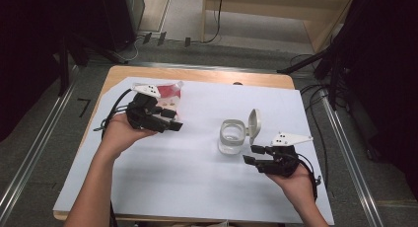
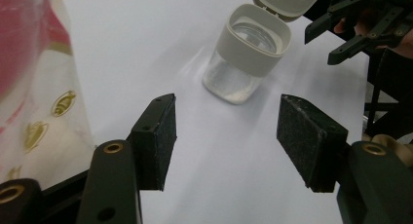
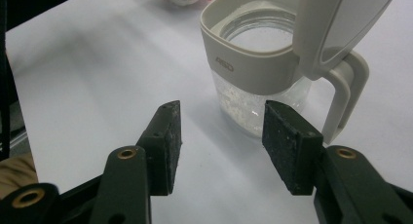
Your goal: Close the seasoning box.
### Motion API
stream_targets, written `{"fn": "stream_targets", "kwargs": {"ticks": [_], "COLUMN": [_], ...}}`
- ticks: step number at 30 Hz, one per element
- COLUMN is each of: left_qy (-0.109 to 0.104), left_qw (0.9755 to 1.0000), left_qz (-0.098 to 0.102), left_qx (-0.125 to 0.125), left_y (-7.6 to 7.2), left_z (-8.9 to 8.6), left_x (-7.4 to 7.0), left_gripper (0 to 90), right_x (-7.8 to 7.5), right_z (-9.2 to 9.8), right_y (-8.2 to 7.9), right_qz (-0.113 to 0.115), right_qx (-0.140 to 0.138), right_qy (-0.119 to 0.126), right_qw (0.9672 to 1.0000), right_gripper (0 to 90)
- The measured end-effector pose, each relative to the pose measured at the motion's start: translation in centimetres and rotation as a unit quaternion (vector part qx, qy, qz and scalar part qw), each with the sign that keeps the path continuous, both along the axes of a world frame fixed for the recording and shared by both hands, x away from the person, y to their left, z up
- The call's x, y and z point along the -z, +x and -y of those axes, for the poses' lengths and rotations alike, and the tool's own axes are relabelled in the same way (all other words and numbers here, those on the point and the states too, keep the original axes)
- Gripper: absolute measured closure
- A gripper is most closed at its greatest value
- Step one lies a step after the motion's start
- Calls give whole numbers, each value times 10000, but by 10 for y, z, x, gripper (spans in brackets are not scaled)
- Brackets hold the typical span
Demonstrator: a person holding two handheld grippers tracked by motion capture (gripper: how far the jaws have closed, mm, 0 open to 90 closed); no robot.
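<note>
A clear jar with its grey lid flipped open is standing on the white sheet covering the worktop. The right gripper is hovering just beside it, jaws apart and holding nothing. The left gripper, also open and empty, is pointing toward the jar, near a red-and-white bag.

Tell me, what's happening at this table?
A person holds a black two-jaw tool in each hand over a white sheet. Between them stands a clear glass jar with its beige lid flipped open. The right tool sits open just beside the jar; the left tool is open too, near a red and white bag. Nothing is gripped.
</note>
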State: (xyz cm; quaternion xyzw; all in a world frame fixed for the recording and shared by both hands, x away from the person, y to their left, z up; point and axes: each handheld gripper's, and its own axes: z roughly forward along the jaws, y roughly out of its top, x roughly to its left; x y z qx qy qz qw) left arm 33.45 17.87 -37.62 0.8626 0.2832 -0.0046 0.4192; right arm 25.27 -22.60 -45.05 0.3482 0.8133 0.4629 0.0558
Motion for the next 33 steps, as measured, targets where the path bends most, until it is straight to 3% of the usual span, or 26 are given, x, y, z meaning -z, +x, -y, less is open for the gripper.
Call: {"fn": "stream_targets", "kwargs": {"ticks": [4,20,33], "left_qy": [99,159,84], "left_qw": [9999,9977,9932], "left_qz": [-27,-2,37], "left_qx": [-109,-657,-1158], "left_y": [1,3,9], "left_z": [-8,-52,-92], "left_x": [2,4,3], "left_gripper": [408,411,397], "right_x": [0,2,4], "right_z": [-1,-4,-7], "right_y": [1,1,1], "right_qz": [24,5,-32], "right_qx": [-23,-42,-114], "right_qy": [-12,-60,-83], "right_qw": [10000,10000,9999], "right_gripper": [493,491,491]}}
